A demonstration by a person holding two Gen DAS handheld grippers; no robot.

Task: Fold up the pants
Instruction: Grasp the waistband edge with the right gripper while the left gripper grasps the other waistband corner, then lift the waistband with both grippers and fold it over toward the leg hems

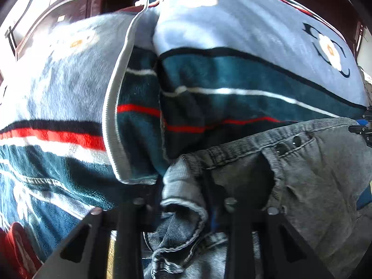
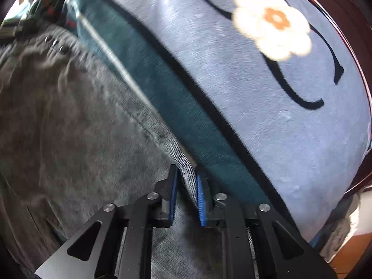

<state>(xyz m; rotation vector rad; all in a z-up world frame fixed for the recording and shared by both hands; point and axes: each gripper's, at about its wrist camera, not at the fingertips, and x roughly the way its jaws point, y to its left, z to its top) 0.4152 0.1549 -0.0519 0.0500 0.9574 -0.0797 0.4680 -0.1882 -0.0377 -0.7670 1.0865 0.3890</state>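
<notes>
Grey denim pants [image 1: 313, 174] lie on a fleece blanket [image 1: 232, 34] with teal, red and white stripes and white flowers. In the left wrist view my left gripper [image 1: 183, 184] is shut on a bunched corner of the waistband, near three dark rivets [image 1: 288, 145]. The cloth is gathered in folds between the black fingers. In the right wrist view my right gripper [image 2: 187, 182] is shut on the pants [image 2: 69, 127] at their edge. A ridge of denim stands pinched between the blue pads [image 2: 201, 200], right beside the blanket's teal stripe [image 2: 186, 107].
A fold of the blanket with a white hem [image 1: 116, 116] rises to the left of the waistband. Dark wooden furniture [image 1: 69, 7] stands behind the bed. A red thing [image 1: 14, 244] lies at the lower left. The blanket's far edge [image 2: 362, 174] drops off at the right.
</notes>
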